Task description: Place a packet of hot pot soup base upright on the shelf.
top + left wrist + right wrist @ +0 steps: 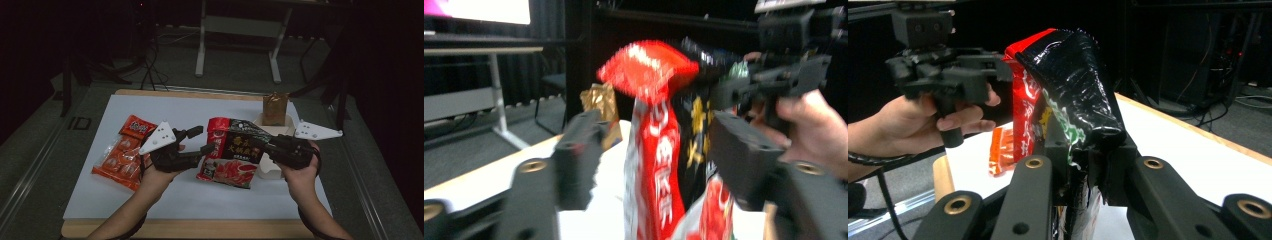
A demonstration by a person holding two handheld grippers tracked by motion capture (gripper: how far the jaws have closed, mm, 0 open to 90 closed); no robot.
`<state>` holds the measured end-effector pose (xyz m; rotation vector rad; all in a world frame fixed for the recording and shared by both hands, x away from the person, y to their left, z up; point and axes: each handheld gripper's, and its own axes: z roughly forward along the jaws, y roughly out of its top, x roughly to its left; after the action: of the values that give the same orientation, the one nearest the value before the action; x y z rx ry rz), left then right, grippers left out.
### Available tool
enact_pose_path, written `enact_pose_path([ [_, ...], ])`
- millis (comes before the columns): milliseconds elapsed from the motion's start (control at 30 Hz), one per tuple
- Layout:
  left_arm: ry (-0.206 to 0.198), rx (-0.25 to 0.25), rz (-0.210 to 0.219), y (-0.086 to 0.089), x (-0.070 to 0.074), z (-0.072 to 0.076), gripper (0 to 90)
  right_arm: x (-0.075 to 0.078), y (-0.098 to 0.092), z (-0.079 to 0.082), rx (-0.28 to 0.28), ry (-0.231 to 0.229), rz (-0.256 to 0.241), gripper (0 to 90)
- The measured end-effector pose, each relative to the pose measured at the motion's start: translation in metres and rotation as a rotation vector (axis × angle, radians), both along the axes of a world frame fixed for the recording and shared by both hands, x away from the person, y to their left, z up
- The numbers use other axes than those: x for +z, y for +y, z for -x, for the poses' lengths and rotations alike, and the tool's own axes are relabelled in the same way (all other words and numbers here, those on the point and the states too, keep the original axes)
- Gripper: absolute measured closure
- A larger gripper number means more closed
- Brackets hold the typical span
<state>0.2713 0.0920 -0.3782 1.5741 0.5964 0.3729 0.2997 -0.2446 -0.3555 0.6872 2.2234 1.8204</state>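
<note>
While the right claw point(1083, 165) clamps the red-and-black snack bag's point(235, 150) edge, the left claw point(659, 165) straddles it, jaws spread wide, above the table point(190, 200).

The red-and-black crinkled plastic snack bag point(233, 152) looks glossy; the white table sheet point(200, 200) is matt and smooth

Orange snack packet point(122, 152) lies at left; brown bag point(275, 108) in white tray point(290, 131)

The red-and-black bag point(232, 152) bears large yellow Chinese characters on its black panel and white ones on its red side, too blurred to read. The orange packet point(122, 152), left of it, shows white characters, illegible.
</note>
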Motion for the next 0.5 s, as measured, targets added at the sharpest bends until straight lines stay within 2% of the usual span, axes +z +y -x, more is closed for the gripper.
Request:
enact_pose_path([
  [67,0.014,0.003,0.012,0.003,-0.002,0.0,23.1,0.002,-0.003,-0.003,-0.005,-0.003,-0.004,77.7],
  [267,0.016,0.04,0.004,0.013,-0.013,0.001,11.0,0.011,-0.011,-0.011,-0.043,-0.031,-0.001,77.4],
  [300,0.024,0.045,-0.007,0.014,-0.015,0.001,8.1,0.013,-0.013,-0.013,-0.045,-0.038,-0.005,77.3],
  [400,0.057,0.039,-0.009,0.018,-0.025,0.003,6.8,0.02,-0.02,-0.018,-0.07,-0.044,-0.012,77.3],
  [433,0.074,0.05,-0.016,0.018,-0.029,0.003,3.0,0.022,-0.022,-0.02,-0.076,-0.049,-0.014,77.3],
  [500,0.111,0.053,0.005,0.021,-0.04,0.005,1.1,0.026,-0.028,-0.023,-0.091,-0.051,-0.021,77.4],
])
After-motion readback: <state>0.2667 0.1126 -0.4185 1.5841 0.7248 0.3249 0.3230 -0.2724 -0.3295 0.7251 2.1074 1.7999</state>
